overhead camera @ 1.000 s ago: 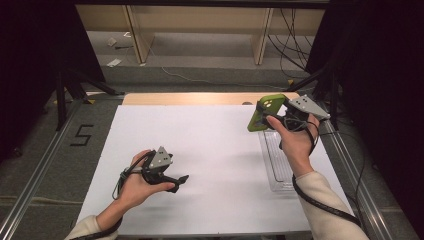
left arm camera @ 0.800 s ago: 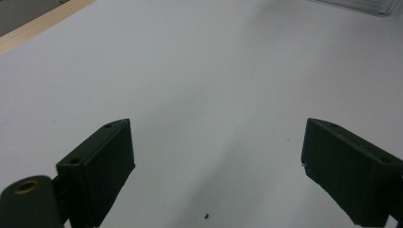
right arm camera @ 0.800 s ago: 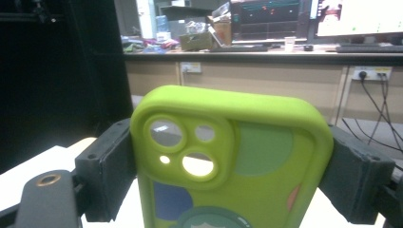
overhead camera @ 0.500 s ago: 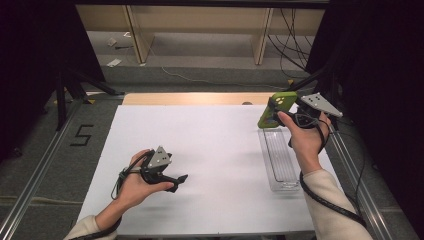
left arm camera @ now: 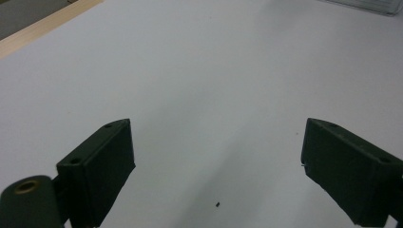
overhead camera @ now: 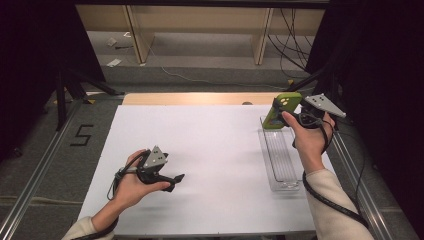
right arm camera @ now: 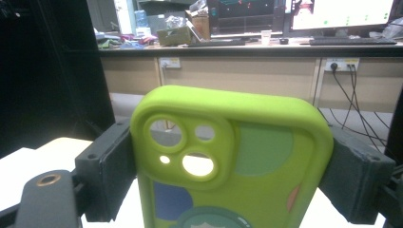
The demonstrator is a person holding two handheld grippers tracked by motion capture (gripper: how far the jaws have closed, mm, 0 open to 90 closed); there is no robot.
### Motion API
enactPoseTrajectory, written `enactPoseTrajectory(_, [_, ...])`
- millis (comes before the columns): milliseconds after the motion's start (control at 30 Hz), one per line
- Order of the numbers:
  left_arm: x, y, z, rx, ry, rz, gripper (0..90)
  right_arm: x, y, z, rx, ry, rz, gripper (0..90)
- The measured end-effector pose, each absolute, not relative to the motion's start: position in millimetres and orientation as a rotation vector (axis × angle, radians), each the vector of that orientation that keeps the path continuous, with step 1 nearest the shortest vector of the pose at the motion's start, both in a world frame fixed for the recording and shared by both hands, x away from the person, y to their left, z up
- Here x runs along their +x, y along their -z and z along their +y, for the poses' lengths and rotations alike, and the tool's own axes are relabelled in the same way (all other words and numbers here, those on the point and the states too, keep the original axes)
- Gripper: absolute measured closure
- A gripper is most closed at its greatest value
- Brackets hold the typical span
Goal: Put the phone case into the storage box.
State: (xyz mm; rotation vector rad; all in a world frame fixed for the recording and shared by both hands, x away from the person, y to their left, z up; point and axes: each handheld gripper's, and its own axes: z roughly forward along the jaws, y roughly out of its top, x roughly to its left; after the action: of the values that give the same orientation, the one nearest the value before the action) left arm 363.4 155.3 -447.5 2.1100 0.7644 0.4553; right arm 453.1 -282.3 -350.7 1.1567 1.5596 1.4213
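From the high view, a white table (overhead camera: pixel 210 150) fills the middle of the scene. The left gripper (overhead camera: pixel 172 179) sits low over the board at about 7 o'clock from its centre, held in the person's left hand (overhead camera: pixel 131 184), its jaws pointing toward 3 o'clock. The right gripper (overhead camera: pixel 278 116) is lifted at about 2 o'clock, held in the right hand (overhead camera: pixel 307 140), and it clamps a green phone case (overhead camera: pixel 281 109) that stands nearly upright, tilted a little. Just below it, at 3 o'clock on the board, lies a clear plastic tray (overhead camera: pixel 280 160), long and narrow, running from 12 to 6 o'clock. The case hangs over the tray's far end, apart from it.

In the left gripper view, the two black jaws stand wide apart with nothing between them, released over bare white table (left arm camera: pixel 204 95). A tiny dark speck (left arm camera: pixel 217 204) lies on the surface at 6 o'clock. A corner of the clear tray (left arm camera: pixel 366 4) shows at 1 o'clock.

In the right gripper view, the jaws press the two long sides of the phone case (right arm camera: pixel 233 166), grasping it firmly. Its camera cut-outs sit at 11 o'clock. Behind it stands a desk (right arm camera: pixel 247 47) with a monitor (right arm camera: pixel 342 12) at 1 o'clock.
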Motion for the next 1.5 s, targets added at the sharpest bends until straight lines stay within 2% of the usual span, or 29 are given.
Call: enactPoseTrajectory(1500, [359.4,449.4,168.8,2.103,-0.463,0.804,10.6,458.1,359.8,-292.1,1.217,-1.341,1.584,16.6])
